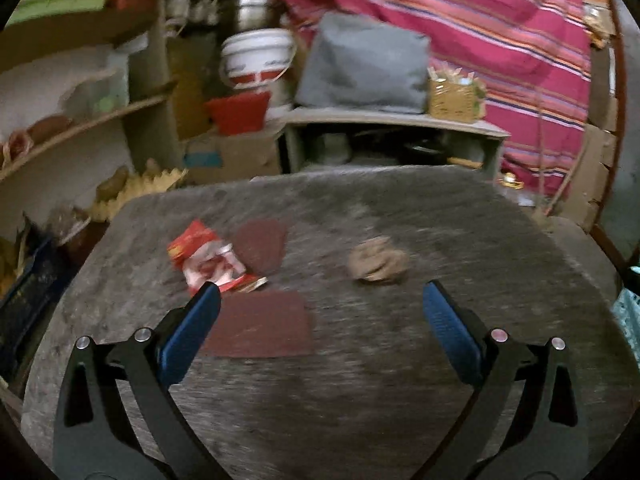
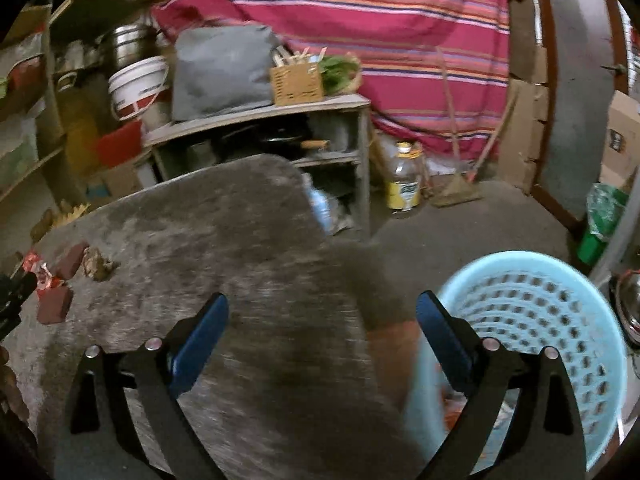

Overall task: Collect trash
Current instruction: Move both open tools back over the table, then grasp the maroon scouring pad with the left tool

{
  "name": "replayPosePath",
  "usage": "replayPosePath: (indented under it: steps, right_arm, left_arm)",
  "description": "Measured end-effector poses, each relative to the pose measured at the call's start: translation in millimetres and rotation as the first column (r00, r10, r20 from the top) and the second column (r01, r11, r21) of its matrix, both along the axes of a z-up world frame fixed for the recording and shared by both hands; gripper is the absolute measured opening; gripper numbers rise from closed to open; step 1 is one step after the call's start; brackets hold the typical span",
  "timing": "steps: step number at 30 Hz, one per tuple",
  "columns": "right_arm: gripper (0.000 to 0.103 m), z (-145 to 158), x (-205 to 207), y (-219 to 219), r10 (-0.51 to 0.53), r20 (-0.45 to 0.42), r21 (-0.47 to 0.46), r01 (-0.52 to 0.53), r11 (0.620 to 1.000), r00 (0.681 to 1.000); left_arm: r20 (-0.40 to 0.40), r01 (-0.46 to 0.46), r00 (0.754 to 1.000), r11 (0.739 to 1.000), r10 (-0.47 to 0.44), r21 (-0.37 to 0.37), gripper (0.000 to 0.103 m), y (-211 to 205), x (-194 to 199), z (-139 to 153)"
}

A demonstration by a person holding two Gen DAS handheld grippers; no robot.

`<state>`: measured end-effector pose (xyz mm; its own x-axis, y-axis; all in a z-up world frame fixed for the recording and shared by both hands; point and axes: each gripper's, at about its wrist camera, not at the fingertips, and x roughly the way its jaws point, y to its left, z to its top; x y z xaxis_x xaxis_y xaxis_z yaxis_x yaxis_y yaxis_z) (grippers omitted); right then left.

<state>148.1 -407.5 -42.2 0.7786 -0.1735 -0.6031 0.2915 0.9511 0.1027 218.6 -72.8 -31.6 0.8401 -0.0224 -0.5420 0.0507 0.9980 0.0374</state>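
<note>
On a grey stone tabletop (image 1: 400,360) lie a red-and-white crumpled wrapper (image 1: 208,260), a crumpled brown paper ball (image 1: 378,264) and two dark red flat pieces (image 1: 260,324). My left gripper (image 1: 320,300) is open and empty, just short of the wrapper and the ball. My right gripper (image 2: 322,308) is open and empty over the table's right edge, beside a light blue perforated basket (image 2: 532,320). The wrapper (image 2: 38,270) and the ball (image 2: 96,264) show far left in the right wrist view.
Wooden shelves (image 1: 80,120) stand at the left. Behind the table are a low shelf unit (image 1: 392,136) with a grey bag, a white bucket (image 1: 256,56) and a striped pink cloth (image 1: 500,40). A bottle (image 2: 404,180) stands on the floor.
</note>
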Motion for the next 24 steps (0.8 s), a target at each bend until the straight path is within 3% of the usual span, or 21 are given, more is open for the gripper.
replayPosePath:
  steps: [9,24]
  right_arm:
    - [0.093,-13,46,53,0.077,-0.035,0.028,-0.076,0.997,0.996]
    - [0.093,-22,82,98,0.140,-0.098,-0.008,-0.142,0.990,0.985]
  left_arm:
    - [-0.097,-0.080,0.992,0.997,0.080,-0.003,0.097,50,37,-27]
    - [-0.289,-0.041,0.956,0.999,0.043,0.013,0.097,48,70,-63]
